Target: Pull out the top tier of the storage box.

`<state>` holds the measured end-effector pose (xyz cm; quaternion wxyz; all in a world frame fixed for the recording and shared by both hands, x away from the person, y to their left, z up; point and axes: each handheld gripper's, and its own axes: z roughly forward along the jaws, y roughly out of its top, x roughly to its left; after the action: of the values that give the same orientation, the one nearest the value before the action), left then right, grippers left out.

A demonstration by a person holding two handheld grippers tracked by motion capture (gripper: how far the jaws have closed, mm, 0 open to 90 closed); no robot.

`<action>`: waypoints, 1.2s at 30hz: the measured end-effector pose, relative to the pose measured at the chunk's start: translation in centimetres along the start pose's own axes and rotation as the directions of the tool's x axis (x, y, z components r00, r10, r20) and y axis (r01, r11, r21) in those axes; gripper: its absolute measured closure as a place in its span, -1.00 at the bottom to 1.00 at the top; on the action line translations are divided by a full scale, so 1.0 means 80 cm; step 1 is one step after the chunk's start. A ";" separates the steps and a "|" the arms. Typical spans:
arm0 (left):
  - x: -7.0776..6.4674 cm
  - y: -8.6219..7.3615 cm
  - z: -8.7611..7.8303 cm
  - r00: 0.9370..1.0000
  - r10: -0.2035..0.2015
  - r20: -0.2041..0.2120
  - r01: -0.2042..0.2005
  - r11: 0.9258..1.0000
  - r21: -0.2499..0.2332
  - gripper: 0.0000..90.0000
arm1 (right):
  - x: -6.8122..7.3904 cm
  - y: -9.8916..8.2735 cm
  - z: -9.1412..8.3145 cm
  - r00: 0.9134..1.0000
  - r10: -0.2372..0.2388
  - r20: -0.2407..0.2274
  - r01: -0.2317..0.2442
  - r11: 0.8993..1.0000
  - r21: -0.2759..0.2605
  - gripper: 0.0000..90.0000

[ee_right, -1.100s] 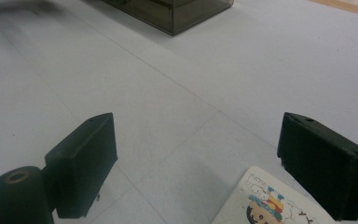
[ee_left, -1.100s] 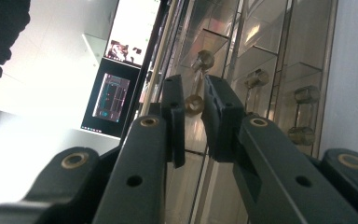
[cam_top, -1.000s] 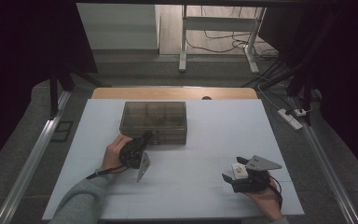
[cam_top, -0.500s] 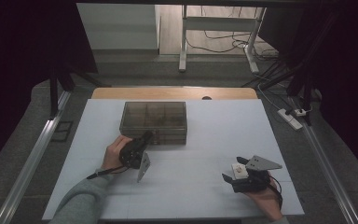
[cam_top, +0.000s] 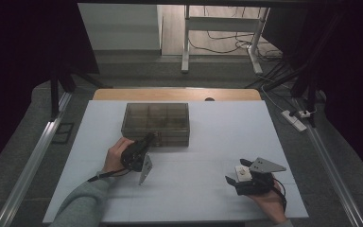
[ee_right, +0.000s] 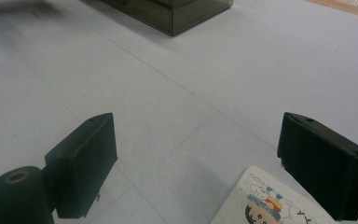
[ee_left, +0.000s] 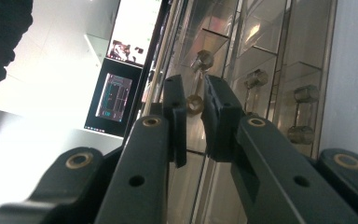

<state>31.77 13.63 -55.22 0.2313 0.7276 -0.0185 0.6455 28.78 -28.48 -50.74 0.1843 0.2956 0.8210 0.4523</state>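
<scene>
High view shows the table bearing a smoky clear drawer box toward its far edge. Left gripper pinches narrowly on a brass drawer knob at the box's near face. Right gripper rests wide apart near the near-right corner, a picture card between its jaws.

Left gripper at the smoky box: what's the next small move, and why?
Probably a gentle pull straight back from the box to start the drawer sliding. The left gripper has its jaws drawn in close on either side of a brass drawer knob, seemingly gripping it, and the drawer front looks flush with its neighbours.
</scene>
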 end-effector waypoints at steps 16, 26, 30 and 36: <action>0.001 0.002 -0.004 1.000 0.000 0.000 0.000 1.000 -0.007 0.77 | 0.000 0.000 -0.001 1.000 -0.001 -0.003 0.001 1.000 -0.003 -0.75; 0.000 0.003 -0.007 1.000 -0.001 0.004 0.001 1.000 -0.003 0.76 | 0.000 0.000 -0.001 1.000 -0.002 0.001 0.002 1.000 -0.001 -0.75; -0.001 0.003 -0.009 1.000 0.004 0.006 -0.004 1.000 -0.010 0.76 | 0.000 0.000 -0.001 1.000 -0.002 0.002 0.002 1.000 -0.002 -0.75; -0.001 0.004 -0.012 1.000 0.001 0.007 -0.001 1.000 -0.015 0.76 | 0.000 0.000 -0.001 1.000 -0.001 -0.001 0.001 1.000 -0.002 -0.75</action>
<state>30.74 13.69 -55.15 0.2365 0.7280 -0.0246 0.6431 28.75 -28.53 -50.71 0.1844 0.2946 0.8208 0.4534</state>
